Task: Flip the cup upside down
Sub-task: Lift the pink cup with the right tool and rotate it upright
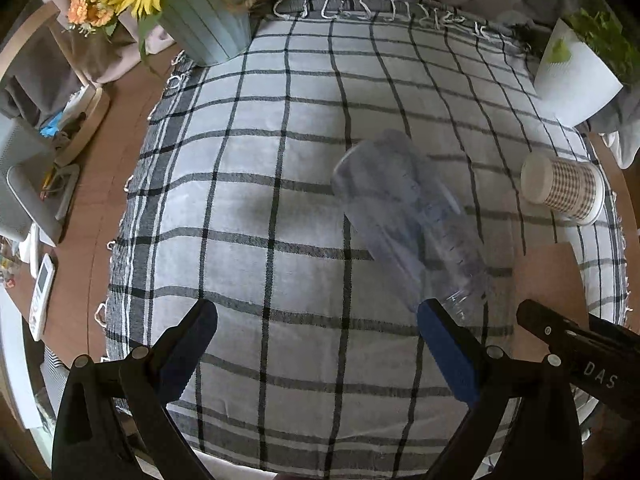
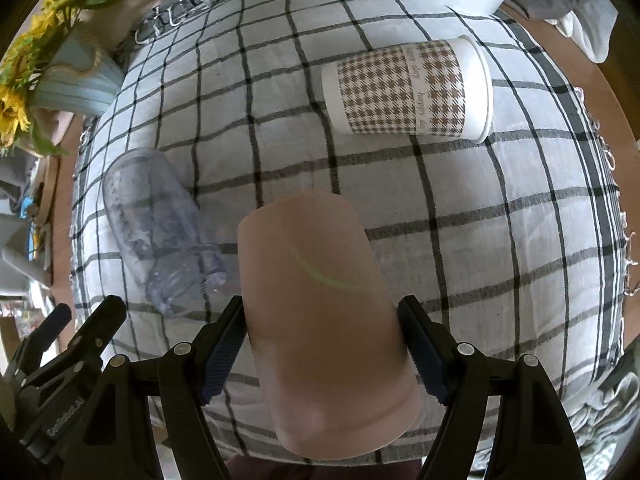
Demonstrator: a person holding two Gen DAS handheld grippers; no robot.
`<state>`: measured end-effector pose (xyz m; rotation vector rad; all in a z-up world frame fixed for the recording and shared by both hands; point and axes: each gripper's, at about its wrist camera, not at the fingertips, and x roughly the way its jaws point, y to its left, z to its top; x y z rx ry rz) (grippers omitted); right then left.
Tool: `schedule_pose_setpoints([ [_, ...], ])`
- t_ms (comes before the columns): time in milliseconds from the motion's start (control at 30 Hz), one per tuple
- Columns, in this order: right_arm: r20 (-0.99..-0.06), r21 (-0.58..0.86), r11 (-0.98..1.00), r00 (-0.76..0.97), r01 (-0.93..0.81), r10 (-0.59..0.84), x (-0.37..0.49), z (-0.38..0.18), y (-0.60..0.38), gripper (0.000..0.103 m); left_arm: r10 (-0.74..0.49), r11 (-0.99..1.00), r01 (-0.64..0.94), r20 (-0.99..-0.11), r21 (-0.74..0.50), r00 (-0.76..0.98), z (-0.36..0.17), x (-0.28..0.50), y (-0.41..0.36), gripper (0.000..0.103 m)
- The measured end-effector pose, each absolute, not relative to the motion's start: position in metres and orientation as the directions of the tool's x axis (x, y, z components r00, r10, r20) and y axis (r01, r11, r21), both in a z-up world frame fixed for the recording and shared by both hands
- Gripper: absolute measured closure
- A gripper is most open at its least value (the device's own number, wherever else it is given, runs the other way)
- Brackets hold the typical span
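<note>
A pink-brown cup [image 2: 320,312] sits between the fingers of my right gripper [image 2: 322,344], its base pointing away from the camera and its wide rim toward it; both pads touch its sides. In the left wrist view part of it [image 1: 548,276] shows at the right, beside my right gripper's finger [image 1: 560,328]. A clear plastic bottle [image 1: 404,216] lies on its side on the checked cloth [image 1: 256,160]; it also shows in the right wrist view [image 2: 160,224]. My left gripper [image 1: 316,344] is open and empty above the cloth, its right pad close to the bottle's neck.
A houndstooth paper cup [image 2: 408,88] lies on its side, also in the left wrist view [image 1: 564,188]. A blue vase with sunflowers [image 1: 200,24] stands at the back left, a white plant pot [image 1: 576,80] at the back right. A remote [image 1: 40,296] lies on the wooden table.
</note>
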<state>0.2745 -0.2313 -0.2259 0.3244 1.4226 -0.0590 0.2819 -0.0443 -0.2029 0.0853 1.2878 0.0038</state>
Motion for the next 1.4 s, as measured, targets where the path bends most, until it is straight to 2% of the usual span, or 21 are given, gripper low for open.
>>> schedule_pose_setpoints([
  [400, -0.978, 0.18, 0.95, 0.147, 0.256, 0.146, 0.27, -0.238, -0.236, 0.027, 0.034, 0.996, 0.071, -0.964, 0.054, 0.263, -0.211, 0.281, -0.049, 0.001],
  [567, -0.972, 0.198, 0.947, 0.172, 0.252, 0.157, 0.265, -0.232, -0.238, 0.019, 0.029, 0.996, 0.076, -0.959, 0.053, 0.282, -0.202, 0.276, -0.05, 0.001],
  [767, -0.947, 0.228, 0.934, 0.286, 0.274, 0.147, 0.251, -0.194, -0.253, 0.019, 0.016, 0.995, 0.083, -0.937, 0.048, 0.348, -0.168, 0.267, -0.057, 0.001],
  [900, -0.921, 0.226, 0.931, 0.374, 0.286, 0.109, 0.24, -0.16, -0.27, 0.019, -0.038, 0.993, 0.118, -0.925, 0.007, 0.379, -0.145, 0.263, -0.078, 0.001],
  [1067, -0.905, 0.203, 0.93, 0.421, 0.307, 0.059, 0.233, -0.139, -0.298, 0.019, -0.126, 0.982, 0.177, -0.93, -0.068, 0.345, -0.137, 0.264, -0.118, 0.001],
  [1400, -0.908, 0.234, 0.904, 0.414, 0.358, 0.071, 0.239, -0.15, -0.373, 0.019, -0.173, 0.97, 0.202, -0.964, -0.132, 0.203, -0.166, 0.287, -0.181, 0.004],
])
